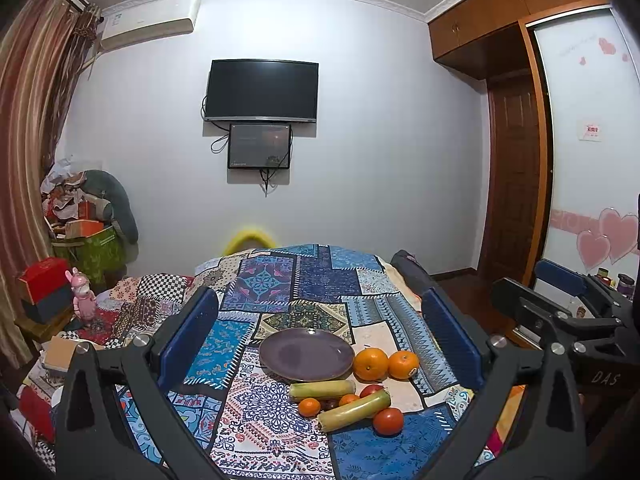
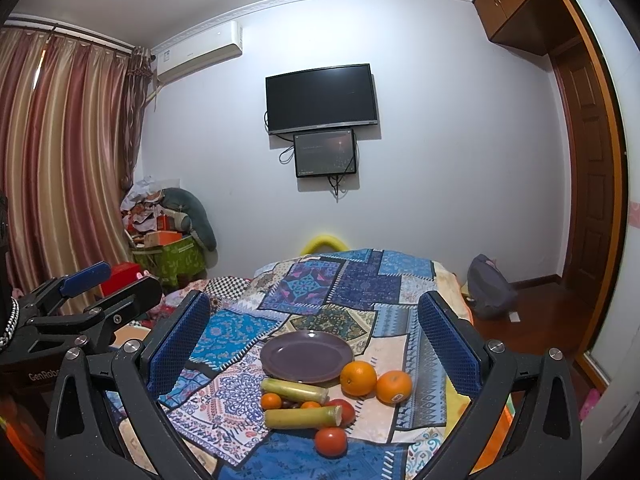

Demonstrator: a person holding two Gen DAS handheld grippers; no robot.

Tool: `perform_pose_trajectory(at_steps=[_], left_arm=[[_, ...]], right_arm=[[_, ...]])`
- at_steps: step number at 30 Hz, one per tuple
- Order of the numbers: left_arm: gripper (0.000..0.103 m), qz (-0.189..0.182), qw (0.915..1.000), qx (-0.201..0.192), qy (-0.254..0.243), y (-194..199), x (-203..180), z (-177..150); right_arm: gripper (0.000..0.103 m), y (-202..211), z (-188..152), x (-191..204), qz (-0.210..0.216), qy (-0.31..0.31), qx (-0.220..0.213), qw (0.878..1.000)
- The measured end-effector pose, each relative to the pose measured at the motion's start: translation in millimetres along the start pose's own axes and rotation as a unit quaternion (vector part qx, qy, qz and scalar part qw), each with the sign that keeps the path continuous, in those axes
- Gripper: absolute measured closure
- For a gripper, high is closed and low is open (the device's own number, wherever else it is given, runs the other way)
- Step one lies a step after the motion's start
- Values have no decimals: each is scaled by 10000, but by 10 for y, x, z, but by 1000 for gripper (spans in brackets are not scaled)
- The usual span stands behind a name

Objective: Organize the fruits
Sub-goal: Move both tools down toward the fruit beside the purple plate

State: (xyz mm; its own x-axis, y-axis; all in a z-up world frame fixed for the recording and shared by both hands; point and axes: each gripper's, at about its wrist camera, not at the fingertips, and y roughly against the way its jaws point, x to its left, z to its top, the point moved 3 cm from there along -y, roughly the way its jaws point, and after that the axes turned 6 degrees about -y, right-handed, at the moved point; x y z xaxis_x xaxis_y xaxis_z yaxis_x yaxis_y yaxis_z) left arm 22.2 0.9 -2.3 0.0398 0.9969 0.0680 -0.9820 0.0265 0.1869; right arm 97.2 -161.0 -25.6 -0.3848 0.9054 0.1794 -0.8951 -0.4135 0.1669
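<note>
Right wrist view shows both grippers, right [image 2: 312, 344] and left [image 1: 320, 340], wide open and empty, so the round oranges [image 2: 358, 378] may roll off the patchwork cloth [image 2: 320, 284] if nudged before reaching the plate [image 2: 306, 356].

A patchwork cloth [image 1: 320, 280] in blues and creams covered the bed. On the far wall hung a dark television [image 1: 262, 90] with a smaller screen [image 1: 259, 146] just beneath it, and an air conditioner [image 1: 150, 26] sat near the ceiling beside striped curtains [image 2: 60, 152]. A green box [image 1: 94, 250] heaped with clutter stood in the corner, a pink rabbit figure [image 1: 83, 298] near it.
</note>
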Motion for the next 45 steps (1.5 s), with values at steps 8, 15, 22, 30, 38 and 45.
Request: perform_pose_trajectory(at_steps=[8,15,22,30,38,45], left_arm=[[0,-11,10000,16,48,-9,15,15],[0,-86,9999,83,100,-34,42,-17],[12,-180,9992,353,83,-182,38,-129],[34,-349,9912,1275,74,-618,54,-486],[46,-607,9780,1992,-101,-1006,-59,-937],[59,-861,9621,2584,-157,-1381,-182,-1330]], right_arm=[[0,-1,8,1,-6,-5,2,10000],[0,-36,-11,-44,-59,-84,43,9999],[0,-167,-116,-188,-226,-269,331,9988],[17,-421,-458,-347,-355,-208,1122,9928],[38,-731,-944,-472,-224,-229,2153,9760],[45,-975,-1347,-562,-76,-316,2939,9553]])
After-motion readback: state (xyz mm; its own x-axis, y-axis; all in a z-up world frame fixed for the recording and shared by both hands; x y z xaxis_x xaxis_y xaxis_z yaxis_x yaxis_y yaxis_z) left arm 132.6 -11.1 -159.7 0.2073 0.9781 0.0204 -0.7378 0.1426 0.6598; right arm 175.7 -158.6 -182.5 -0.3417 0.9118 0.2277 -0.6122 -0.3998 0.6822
